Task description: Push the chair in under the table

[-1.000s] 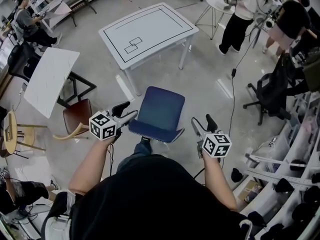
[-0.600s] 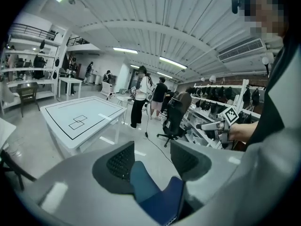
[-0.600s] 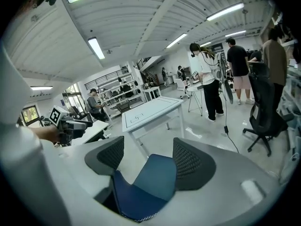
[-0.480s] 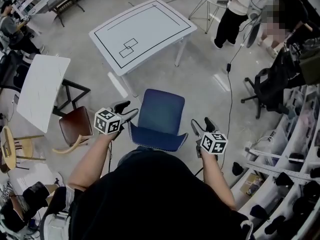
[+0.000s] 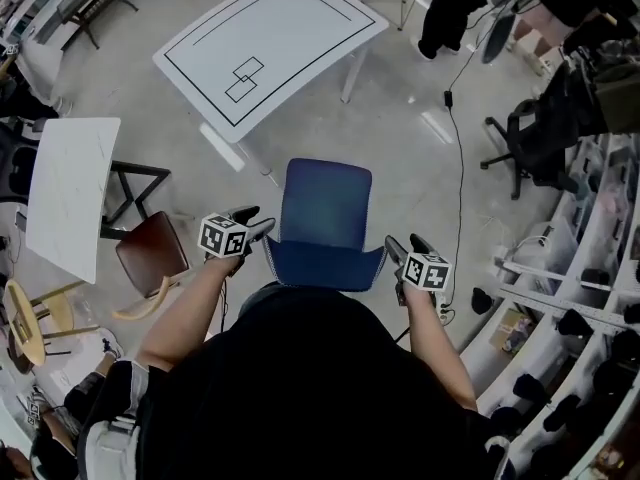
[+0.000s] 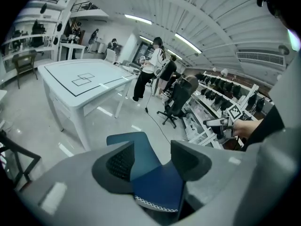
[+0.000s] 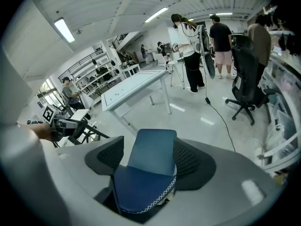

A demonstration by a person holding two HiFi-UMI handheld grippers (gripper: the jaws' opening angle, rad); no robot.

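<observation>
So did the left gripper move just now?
Yes. The left gripper has come down toward the blue padded chair; in its own view the white rectangular table sits higher than before.

The person holds both arms out in front of the body, bent at the elbow, the bare left forearm [image 5: 185,308] and right forearm [image 5: 442,340] angled slightly outward. The left gripper [image 5: 256,220] and the right gripper [image 5: 404,245] are well apart, at about the same height, and both point forward and down. In each gripper view the jaws stand wide apart, the dark ribbed pads [image 6: 120,161] facing each other.
</observation>
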